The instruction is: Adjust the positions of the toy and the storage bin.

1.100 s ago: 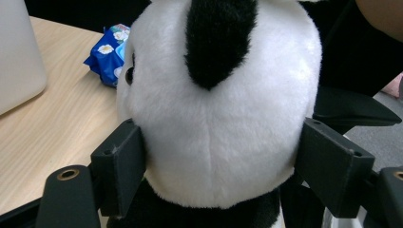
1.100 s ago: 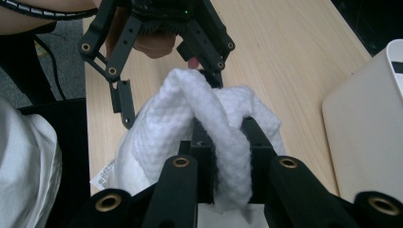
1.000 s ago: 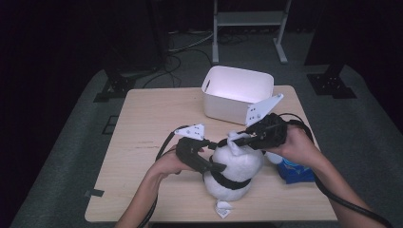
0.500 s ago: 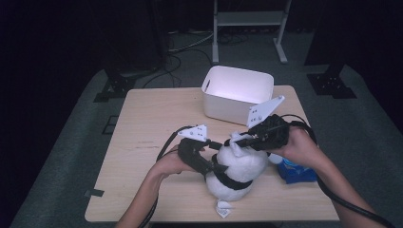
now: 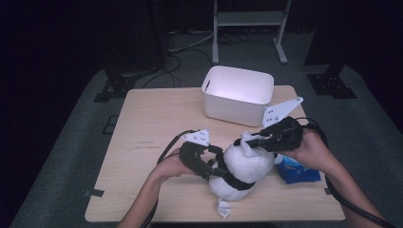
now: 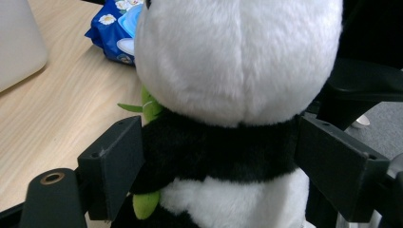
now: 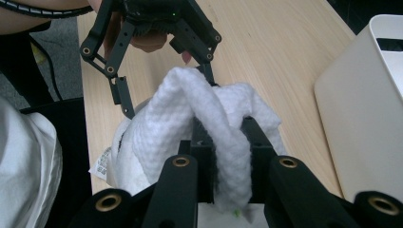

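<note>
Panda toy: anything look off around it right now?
Nothing damaged or spilled. The panda toy sits between the left gripper's jaws, which have just been opening; the right gripper pinches a white cloth over it.

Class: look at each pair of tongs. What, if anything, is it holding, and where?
The right tongs pinch a white wipe by a fold. The left tongs, just opening, bracket the panda toy's black band; a firm hold cannot be told.

Dim room with near-black surroundings in the high view, light falling from above onto the pale wooden table (image 5: pixel 142 142), white bin (image 5: pixel 237 97) glowing slightly overexposed, soft grainy detail, close plush fur faintly blurred in the left gripper view.
</note>
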The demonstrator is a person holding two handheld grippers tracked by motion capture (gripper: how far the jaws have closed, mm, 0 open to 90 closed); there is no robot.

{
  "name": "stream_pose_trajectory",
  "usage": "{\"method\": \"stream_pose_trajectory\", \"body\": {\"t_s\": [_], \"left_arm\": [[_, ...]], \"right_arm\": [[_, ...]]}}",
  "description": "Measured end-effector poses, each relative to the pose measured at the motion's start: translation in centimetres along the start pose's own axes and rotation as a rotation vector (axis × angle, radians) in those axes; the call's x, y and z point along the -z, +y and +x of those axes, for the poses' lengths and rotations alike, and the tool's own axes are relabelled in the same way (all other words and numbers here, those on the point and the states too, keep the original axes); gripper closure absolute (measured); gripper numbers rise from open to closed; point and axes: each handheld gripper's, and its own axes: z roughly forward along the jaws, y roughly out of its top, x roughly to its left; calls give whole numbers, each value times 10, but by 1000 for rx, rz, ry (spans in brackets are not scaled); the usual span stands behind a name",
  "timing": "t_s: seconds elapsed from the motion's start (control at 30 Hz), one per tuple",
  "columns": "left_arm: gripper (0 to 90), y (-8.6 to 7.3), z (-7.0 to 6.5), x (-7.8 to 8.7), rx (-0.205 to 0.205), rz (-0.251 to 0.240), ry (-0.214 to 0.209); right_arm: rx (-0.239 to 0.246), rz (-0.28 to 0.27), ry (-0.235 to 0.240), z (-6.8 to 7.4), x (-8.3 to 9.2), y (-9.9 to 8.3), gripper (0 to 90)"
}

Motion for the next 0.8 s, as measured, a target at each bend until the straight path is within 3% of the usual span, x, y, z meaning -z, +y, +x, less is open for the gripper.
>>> {"method": "stream_pose_trajectory", "body": {"t_s": [0.2,0.37,0.63,0.8], "left_arm": [[120,-3,0,-4,0,18,7],[96,-3,0,-10,-14,-2,18],[88,6,-2,-24,-49,-12,-26],[237,3,1,-20,-41,-55,-50]], "right_arm": [[-22,-11,-7,-3,3,-7,782],[-19,-14,-5,-3,2,-7,782],[-2,-19,14,0,-8,2,783],[-3,-21,5,1,-8,4,782]]}}
